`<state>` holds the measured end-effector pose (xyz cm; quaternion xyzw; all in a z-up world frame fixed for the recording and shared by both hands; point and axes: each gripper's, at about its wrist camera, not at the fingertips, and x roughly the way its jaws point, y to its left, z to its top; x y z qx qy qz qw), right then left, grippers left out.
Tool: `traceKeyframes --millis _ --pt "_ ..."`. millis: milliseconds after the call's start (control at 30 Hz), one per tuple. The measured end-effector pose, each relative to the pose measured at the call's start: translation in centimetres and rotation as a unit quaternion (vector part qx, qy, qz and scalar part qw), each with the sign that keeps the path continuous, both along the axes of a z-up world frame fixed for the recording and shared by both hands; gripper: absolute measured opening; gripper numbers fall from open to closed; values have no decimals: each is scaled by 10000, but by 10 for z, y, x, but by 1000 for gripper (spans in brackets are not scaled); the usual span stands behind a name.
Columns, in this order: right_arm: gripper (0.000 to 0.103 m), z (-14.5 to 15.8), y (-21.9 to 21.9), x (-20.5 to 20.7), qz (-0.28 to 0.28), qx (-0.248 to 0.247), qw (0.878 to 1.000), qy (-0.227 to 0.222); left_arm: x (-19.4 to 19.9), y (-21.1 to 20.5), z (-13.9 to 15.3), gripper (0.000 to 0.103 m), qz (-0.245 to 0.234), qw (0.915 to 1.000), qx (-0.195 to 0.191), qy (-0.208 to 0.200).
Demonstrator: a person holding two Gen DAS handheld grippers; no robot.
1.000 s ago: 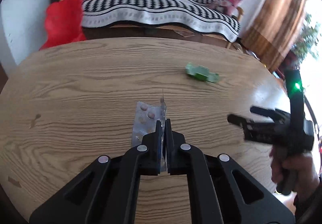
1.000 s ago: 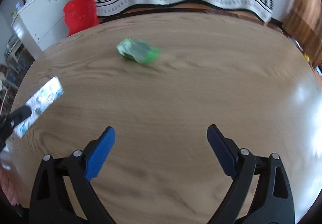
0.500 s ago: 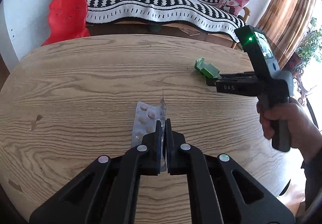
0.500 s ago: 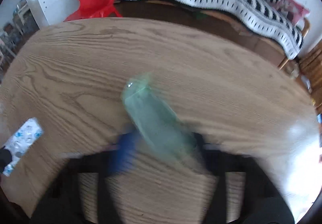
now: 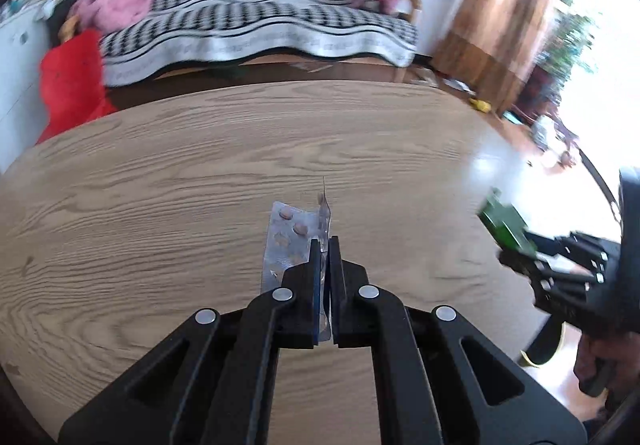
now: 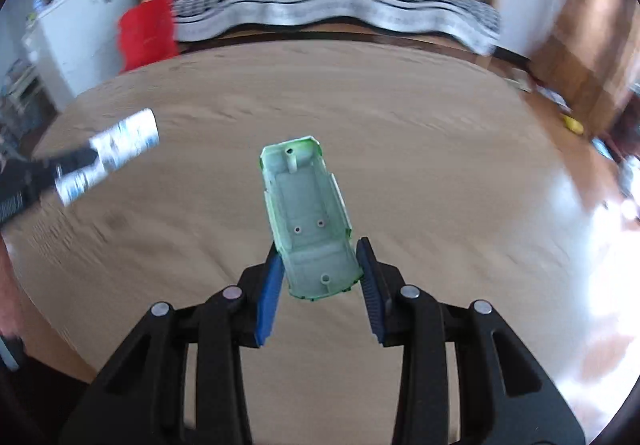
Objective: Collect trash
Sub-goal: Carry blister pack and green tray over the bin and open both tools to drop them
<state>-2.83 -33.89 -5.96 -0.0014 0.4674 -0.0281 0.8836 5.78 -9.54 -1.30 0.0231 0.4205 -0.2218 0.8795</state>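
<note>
My left gripper [image 5: 325, 245] is shut on a silver pill blister pack [image 5: 289, 235] with pinkish pills, held above the wooden table [image 5: 160, 205]. My right gripper [image 6: 320, 249] is shut on a green plastic toy-car shell [image 6: 306, 213], hollow underside facing the camera, lifted off the table [image 6: 440, 173]. In the left wrist view the right gripper [image 5: 520, 257] shows at the far right with the green shell [image 5: 506, 223] in it. In the right wrist view the left gripper [image 6: 60, 169] shows at the far left holding the blister pack [image 6: 108, 155].
Behind the table are a sofa with a black-and-white striped cover [image 5: 256, 17], a red bag [image 5: 72, 81], a pink cloth [image 5: 120, 5] and a white cabinet [image 6: 72, 29]. Brown curtains [image 5: 500, 13] hang at the right. The table's far edge curves round.
My right gripper reached the green shell on the table, shut on it and lifted it back toward the right. My left gripper stayed shut on the blister pack.
</note>
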Motion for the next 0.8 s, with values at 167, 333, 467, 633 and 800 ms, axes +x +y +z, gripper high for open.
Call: traceKeyframes --millis 167,333,467,633,800 --pt "37 -5 -106 -108 -1240 108 9922 -47 -44 -90 6 3 -818 9965 -170 -69" --pt "37 -18 -191 -193 -2333 161 9723 -57 -112 -202 4 3 -1917 9809 -325 -48" --pt "37 -35 -235 -247 -2911 414 9558 34 -161 -273 -15 3 -2575 9657 -318 62" --pt "37 -63 -274 -278 -3231 699 9435 235 -198 -328 -46 3 -3010 9530 -227 258" --pt "37 -82 -297 -280 -3299 837 9391 467 -211 -356 -67 3 -3159 9483 -8 294"
